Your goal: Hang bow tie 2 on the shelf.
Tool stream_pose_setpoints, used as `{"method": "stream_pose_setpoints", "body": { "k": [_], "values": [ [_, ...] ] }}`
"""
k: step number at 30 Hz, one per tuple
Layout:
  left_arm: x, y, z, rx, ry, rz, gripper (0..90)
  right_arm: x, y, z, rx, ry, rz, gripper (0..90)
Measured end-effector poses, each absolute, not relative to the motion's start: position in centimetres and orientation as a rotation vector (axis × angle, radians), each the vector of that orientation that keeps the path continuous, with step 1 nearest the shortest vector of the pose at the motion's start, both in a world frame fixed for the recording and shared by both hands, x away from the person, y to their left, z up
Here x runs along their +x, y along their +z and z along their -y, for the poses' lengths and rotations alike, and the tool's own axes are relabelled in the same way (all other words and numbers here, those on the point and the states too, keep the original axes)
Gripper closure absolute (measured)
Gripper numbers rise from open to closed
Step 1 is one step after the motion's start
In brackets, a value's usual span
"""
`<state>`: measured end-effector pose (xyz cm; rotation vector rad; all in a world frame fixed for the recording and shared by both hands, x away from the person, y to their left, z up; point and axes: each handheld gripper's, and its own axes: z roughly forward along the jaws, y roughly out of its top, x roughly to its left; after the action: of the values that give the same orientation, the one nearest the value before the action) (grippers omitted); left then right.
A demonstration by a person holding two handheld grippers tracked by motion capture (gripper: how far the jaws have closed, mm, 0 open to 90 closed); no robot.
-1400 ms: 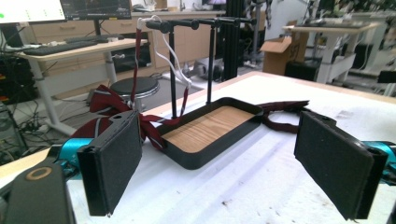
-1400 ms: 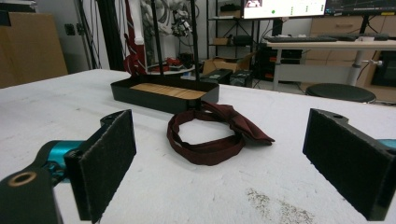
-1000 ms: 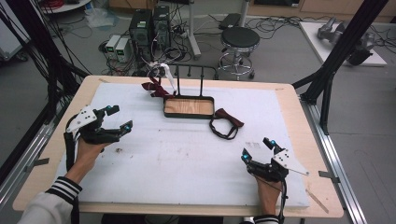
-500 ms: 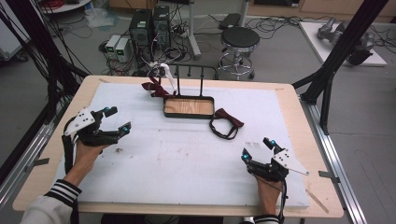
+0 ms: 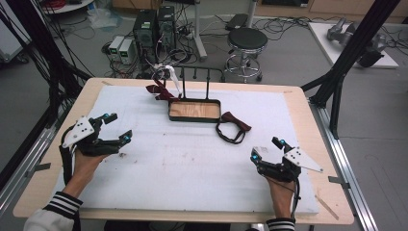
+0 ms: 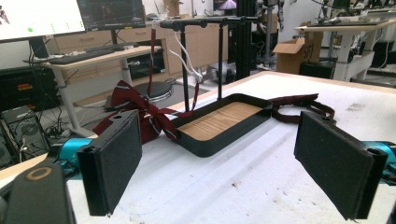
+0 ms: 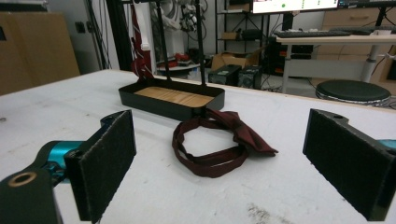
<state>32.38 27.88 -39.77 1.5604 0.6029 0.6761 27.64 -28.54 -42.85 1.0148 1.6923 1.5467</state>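
A black tray [image 5: 194, 118] with a wooden floor and an upright rack stands at the table's far middle. A dark red bow tie [image 5: 234, 127] with a looped strap lies just right of it, flat on the white mat. A striped dark red bow tie [image 5: 158, 91] hangs from the rack's left end. My left gripper [image 5: 118, 127] hovers open at the left, well short of the tray [image 6: 205, 147] and the striped tie [image 6: 135, 105]. My right gripper [image 5: 266, 149] is open at the right front, with the looped bow tie [image 7: 233, 135] ahead of it. Nothing is between either pair of jaws.
A white strap [image 5: 174, 81] also hangs on the rack. The white mat [image 5: 192, 168] covers the wooden table. Beyond the far edge are a stool [image 5: 247, 41] and computer towers [image 5: 154, 26]. A black frame strut [image 5: 346, 62] rises at the right.
My left gripper has drifted slightly left and toward the person's side. The right gripper, tray and bow ties have not moved.
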Motion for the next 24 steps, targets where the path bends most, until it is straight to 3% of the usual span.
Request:
{"method": "stream_pose_setpoints", "body": {
  "k": [24],
  "values": [
    [31.2, -42.1, -28.5, 1.550, 0.674, -0.610, 15.5, 32.6, -37.5, 28.2, 1.009, 1.381, -1.989, 8.7]
  ]
}}
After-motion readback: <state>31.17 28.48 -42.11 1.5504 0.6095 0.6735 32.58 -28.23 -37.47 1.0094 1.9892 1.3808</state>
